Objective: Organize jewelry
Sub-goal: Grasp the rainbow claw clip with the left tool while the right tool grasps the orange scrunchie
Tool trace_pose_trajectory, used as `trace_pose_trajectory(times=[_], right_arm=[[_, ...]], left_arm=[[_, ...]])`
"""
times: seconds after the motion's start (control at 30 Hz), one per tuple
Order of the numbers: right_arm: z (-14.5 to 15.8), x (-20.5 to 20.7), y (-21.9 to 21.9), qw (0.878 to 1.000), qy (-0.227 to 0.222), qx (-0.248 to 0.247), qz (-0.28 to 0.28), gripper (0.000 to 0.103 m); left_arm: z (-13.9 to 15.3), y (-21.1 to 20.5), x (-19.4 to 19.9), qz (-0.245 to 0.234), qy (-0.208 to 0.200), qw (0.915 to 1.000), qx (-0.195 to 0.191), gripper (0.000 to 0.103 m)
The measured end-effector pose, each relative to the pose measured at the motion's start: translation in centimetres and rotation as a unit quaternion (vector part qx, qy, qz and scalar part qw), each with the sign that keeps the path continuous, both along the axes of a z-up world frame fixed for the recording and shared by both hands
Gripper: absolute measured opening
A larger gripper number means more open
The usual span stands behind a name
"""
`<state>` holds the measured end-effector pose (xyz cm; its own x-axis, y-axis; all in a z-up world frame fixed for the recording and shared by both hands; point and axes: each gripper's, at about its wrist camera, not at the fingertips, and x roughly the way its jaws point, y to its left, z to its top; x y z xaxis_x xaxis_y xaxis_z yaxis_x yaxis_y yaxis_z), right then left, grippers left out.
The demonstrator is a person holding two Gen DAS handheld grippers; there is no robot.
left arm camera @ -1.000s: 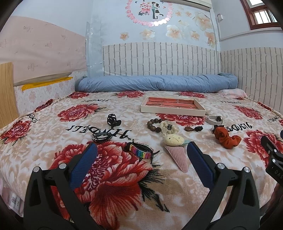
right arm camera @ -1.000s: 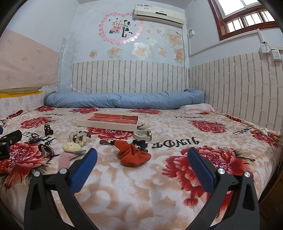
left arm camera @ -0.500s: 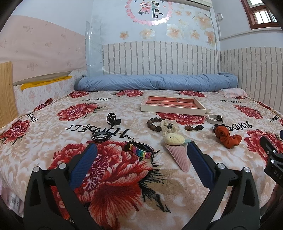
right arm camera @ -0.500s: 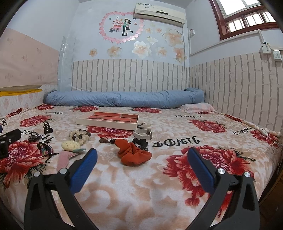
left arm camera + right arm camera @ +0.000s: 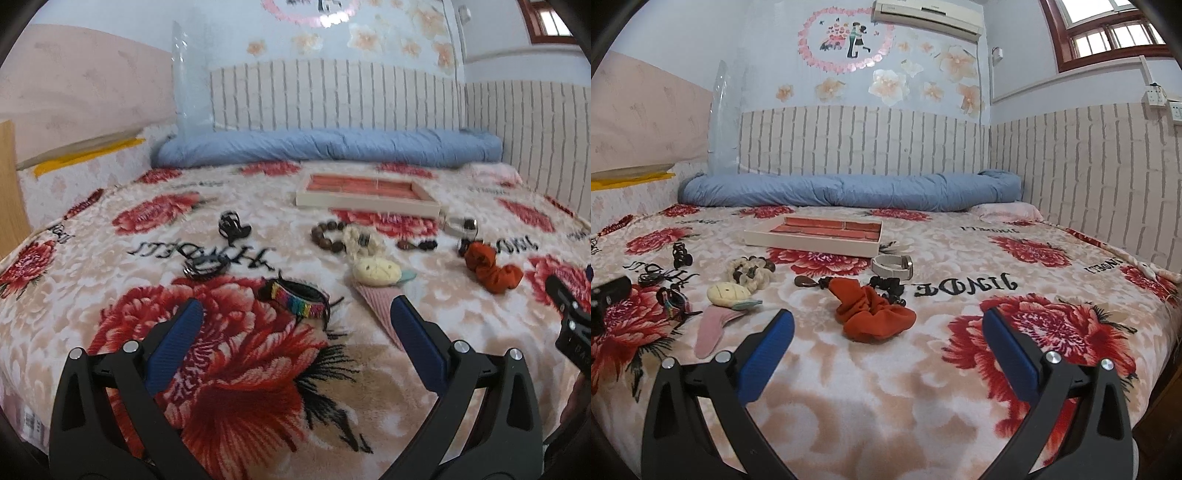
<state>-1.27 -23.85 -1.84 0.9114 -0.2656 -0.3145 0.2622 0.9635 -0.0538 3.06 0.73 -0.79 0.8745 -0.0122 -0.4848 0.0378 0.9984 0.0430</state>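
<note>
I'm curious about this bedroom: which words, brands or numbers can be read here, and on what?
"JINDE": black print, seen upside down, on the blanket; more letters may follow.
Other prints across the blanket: too small or blurred to read.
Air conditioner: nothing readable.

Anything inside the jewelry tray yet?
The jewelry tray shows only red-lined compartments, no pieces visible; its near wall hides the front strip of the floor, so small items there can't be ruled out.

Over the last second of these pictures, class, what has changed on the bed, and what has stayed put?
The left gripper has tilted down and eased forward, blurring its view; the right gripper edged slightly nearer the orange scrunchie. Nothing was gripped or released. Both stay open; tray and jewelry unmoved.
</note>
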Motion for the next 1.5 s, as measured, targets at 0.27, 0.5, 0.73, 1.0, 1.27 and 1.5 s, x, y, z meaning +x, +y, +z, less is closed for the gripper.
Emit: trace_pose_trajectory(times=[0.27,0.5,0.73,1.0,1.27,1.5], right_arm=[[0.1,3.2,-0.3,0.999,0.027,-0.006,-0.018,0.099],[-0.4,6.6,-1.5,0.998,0.063,0.007,-0.029,0.099],[-0.4,8.3,-2.1,0.996,0.074,0.007,-0.038,0.099],[-0.4,10.0,-3.4,0.994,0.089,0.02,-0.051,0.099],[-0.9,10.6,-3.4,0.993,0.104,0.022,-0.043,0.099],[-1.5,11.5,-3.5,0.99,0.131,0.028,-0.034,0.099]], left_arm=[[-0.4,1.1,3.7,-0.012,0.035,0.9992,-0.016,0.098],[-1.2,2.5,7.1,-0.003,0.068,0.9977,-0.009,0.098],[-1.9,3.8,9.5,0.006,0.09,0.9959,-0.004,0.098],[-3.0,4.7,12.0,0.0,0.141,0.9898,-0.02,0.098],[-3.1,2.5,12.7,-0.028,0.15,0.9883,0.003,0.098],[-3.8,2.0,12.7,-0.05,0.163,0.9851,0.019,0.098]])
